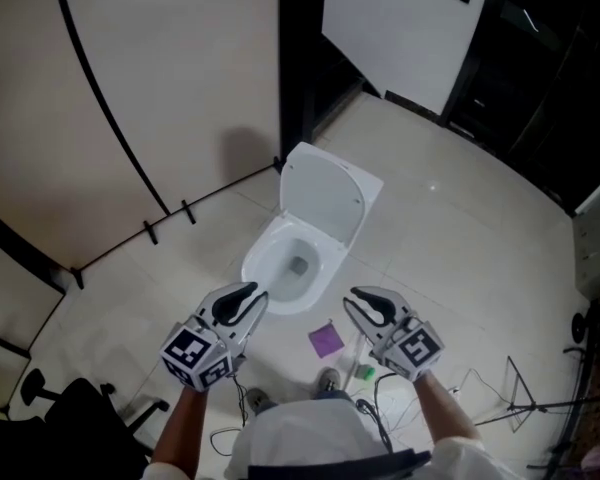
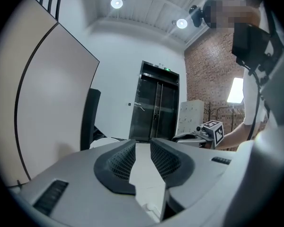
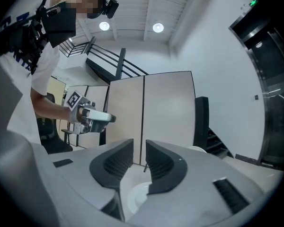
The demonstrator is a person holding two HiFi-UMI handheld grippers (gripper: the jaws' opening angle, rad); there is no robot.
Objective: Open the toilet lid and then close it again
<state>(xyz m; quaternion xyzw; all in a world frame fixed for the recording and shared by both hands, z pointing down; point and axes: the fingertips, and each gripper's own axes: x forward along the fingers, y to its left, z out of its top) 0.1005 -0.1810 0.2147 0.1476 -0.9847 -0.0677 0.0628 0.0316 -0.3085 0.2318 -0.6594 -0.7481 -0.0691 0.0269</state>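
The white toilet (image 1: 292,264) stands on the tiled floor with its lid (image 1: 326,198) raised against the back. My left gripper (image 1: 252,296) hangs in the air before the bowl's left side. My right gripper (image 1: 352,300) hangs before its right side. Neither touches the toilet. In the left gripper view the left gripper (image 2: 143,143) has a narrow gap between its jaws, with nothing in it. In the right gripper view the right gripper (image 3: 139,143) looks the same, and the bowl's rim (image 3: 134,198) shows below the gap.
A beige partition (image 1: 130,98) runs along the left of the toilet. A purple cloth (image 1: 326,339) and a green item (image 1: 364,372) lie on the floor near the person's feet. A black chair (image 1: 70,418) is at bottom left, a stand (image 1: 520,388) with cables at bottom right.
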